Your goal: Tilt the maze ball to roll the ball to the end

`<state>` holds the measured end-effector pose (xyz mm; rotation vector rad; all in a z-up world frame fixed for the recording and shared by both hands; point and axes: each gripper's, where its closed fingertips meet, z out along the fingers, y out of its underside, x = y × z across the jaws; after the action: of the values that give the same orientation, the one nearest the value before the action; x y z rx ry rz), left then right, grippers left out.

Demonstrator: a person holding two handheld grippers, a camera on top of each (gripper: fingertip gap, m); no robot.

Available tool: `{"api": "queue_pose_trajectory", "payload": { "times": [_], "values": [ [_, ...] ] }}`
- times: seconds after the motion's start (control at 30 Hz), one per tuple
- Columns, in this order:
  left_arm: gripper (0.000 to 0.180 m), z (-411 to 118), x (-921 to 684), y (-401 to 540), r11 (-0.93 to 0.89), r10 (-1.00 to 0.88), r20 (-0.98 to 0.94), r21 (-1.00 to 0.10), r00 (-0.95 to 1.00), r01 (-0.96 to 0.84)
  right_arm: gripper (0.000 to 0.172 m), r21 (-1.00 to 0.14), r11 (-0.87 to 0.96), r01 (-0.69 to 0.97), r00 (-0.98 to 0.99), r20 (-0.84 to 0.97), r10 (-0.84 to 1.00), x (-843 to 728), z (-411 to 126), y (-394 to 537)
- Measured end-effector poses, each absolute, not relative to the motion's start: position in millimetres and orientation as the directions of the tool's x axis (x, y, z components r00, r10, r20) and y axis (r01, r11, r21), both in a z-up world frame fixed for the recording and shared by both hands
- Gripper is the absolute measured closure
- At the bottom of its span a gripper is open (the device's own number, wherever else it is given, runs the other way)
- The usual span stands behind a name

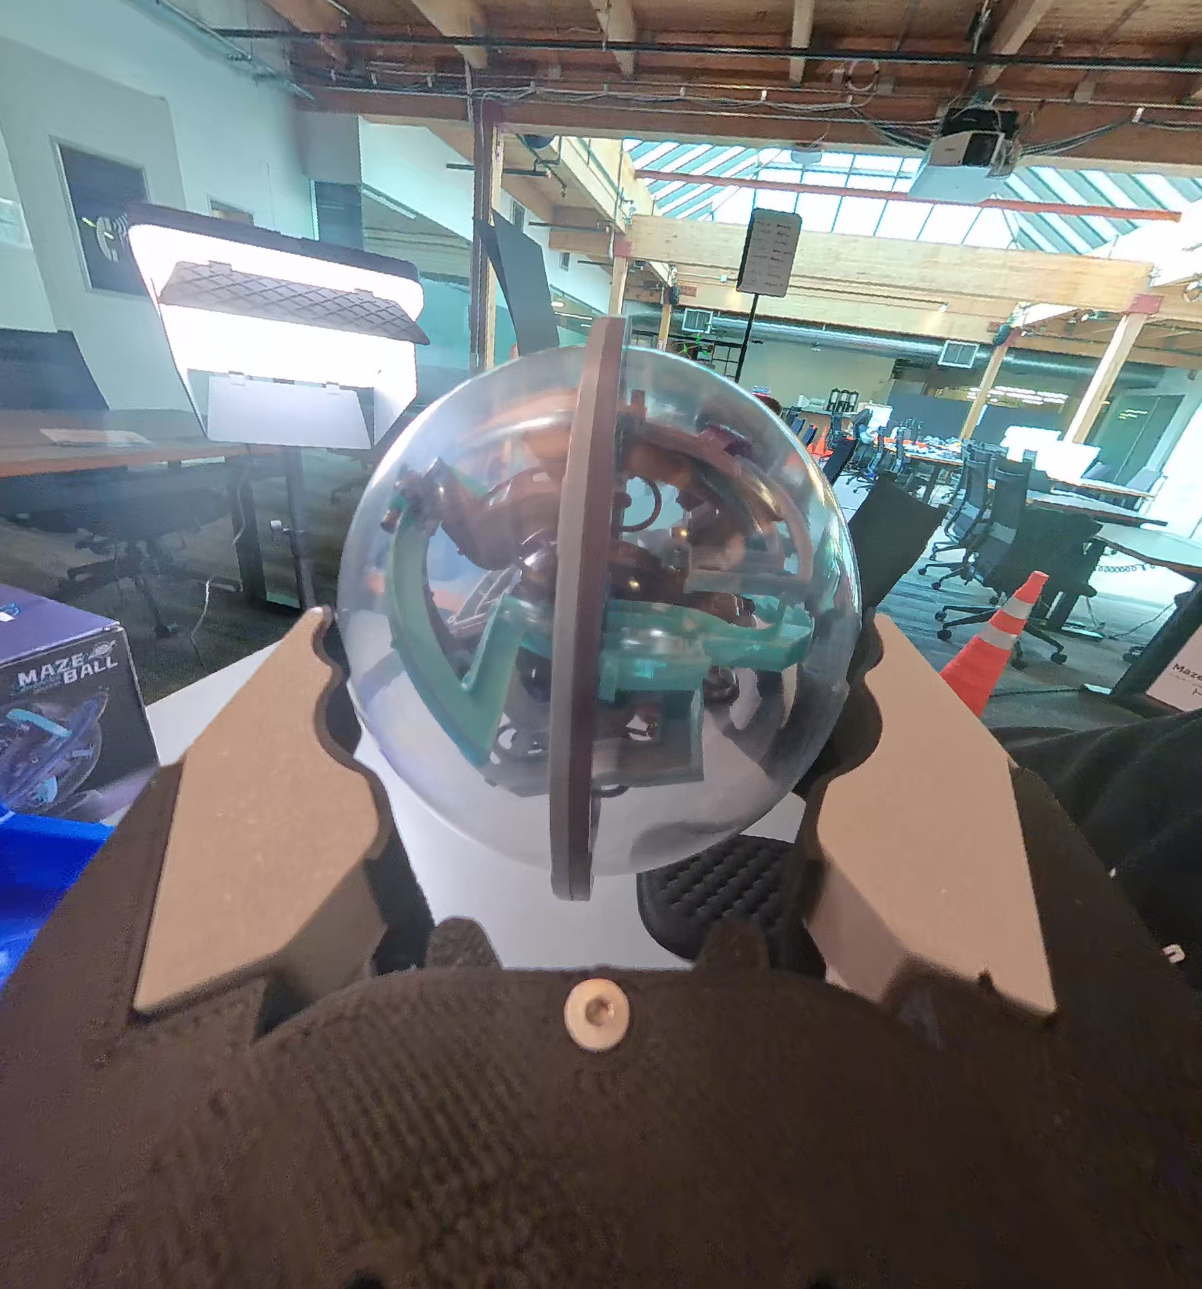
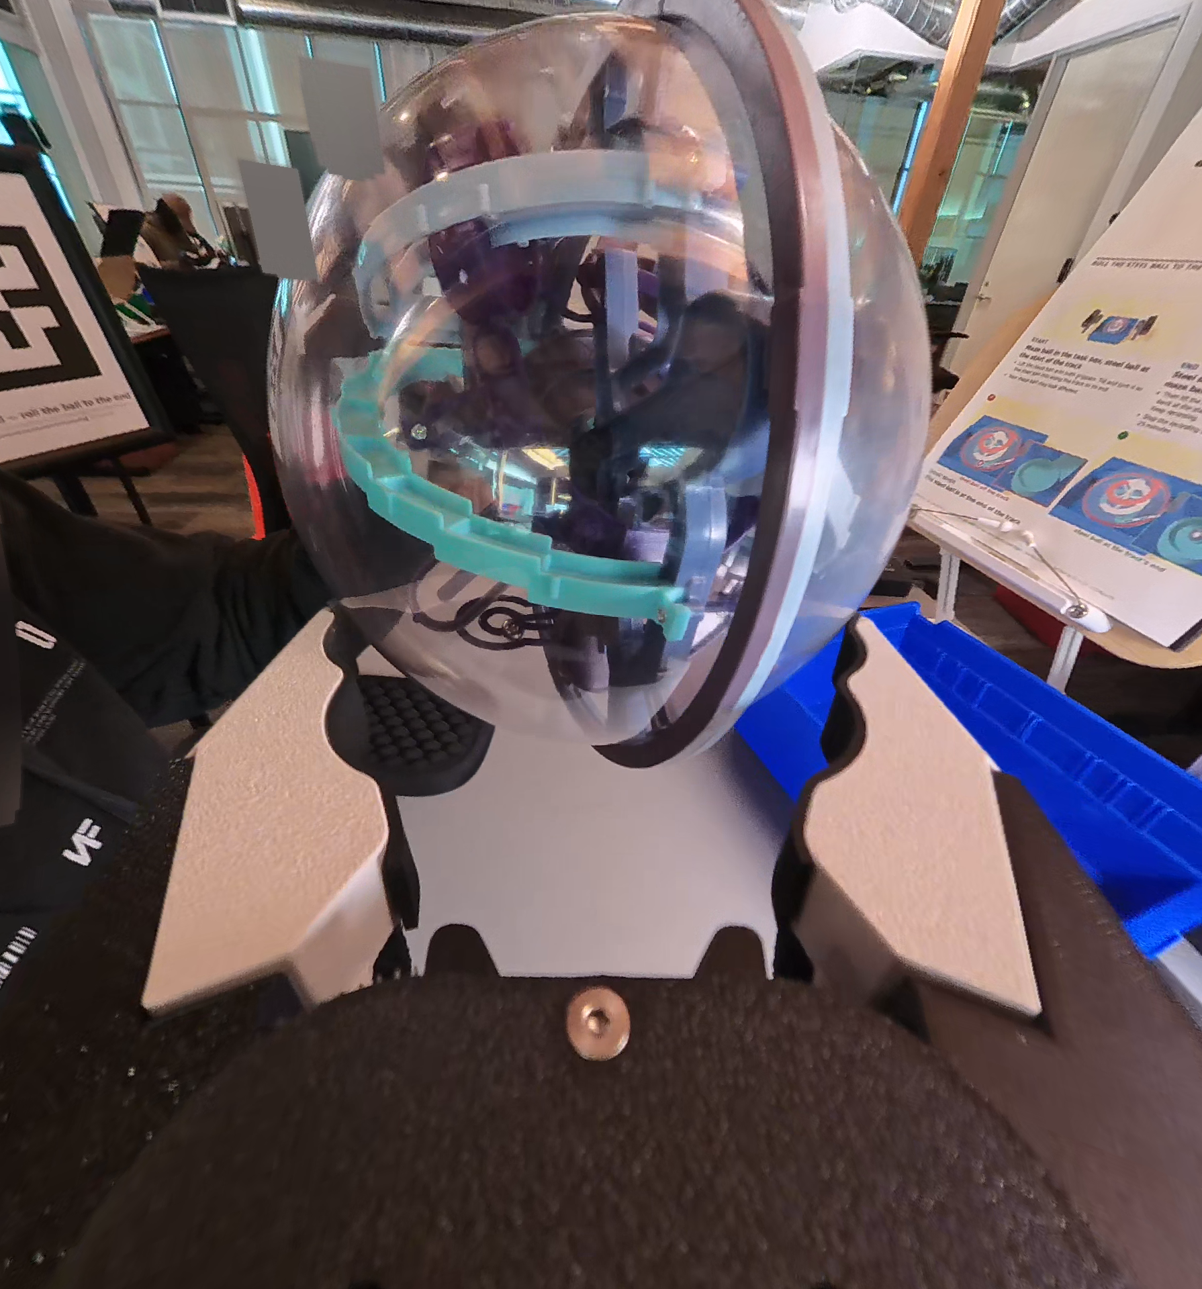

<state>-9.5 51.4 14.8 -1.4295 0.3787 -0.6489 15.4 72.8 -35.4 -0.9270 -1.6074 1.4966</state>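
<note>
Office backdrop | both tools (image 1: 598, 621) (image 2: 595, 628) clamp maze ball (image 1: 689, 781) | left view only: box (image 1: 40, 690) | right view only: instruction board (image 2: 1107, 390)

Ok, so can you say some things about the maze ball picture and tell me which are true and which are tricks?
1. The maze ball is see-through with a teal track inside. True.
2. The maze ball is lying in the bin. False: it is up between the left gripper's fingers; the blue bin is beside it.
3. An orange cone stands on the floor behind. True.
4. The bin is red. False: it is blue.
5. A dark band runs round the maze ball. True.
</note>
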Motion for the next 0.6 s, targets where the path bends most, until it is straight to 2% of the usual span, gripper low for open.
{"api": "queue_pose_trajectory", "payload": {
  "times": [0.6],
  "values": [
    [0.041,9.1,-15.2,53.3,-0.024,-0.621,0.204,-0.97,0.756,0.243,0.04,-0.998,0.028,0.064,-0.455,-0.004,0.89,13.2,-37.9,73.6]
  ]
}}
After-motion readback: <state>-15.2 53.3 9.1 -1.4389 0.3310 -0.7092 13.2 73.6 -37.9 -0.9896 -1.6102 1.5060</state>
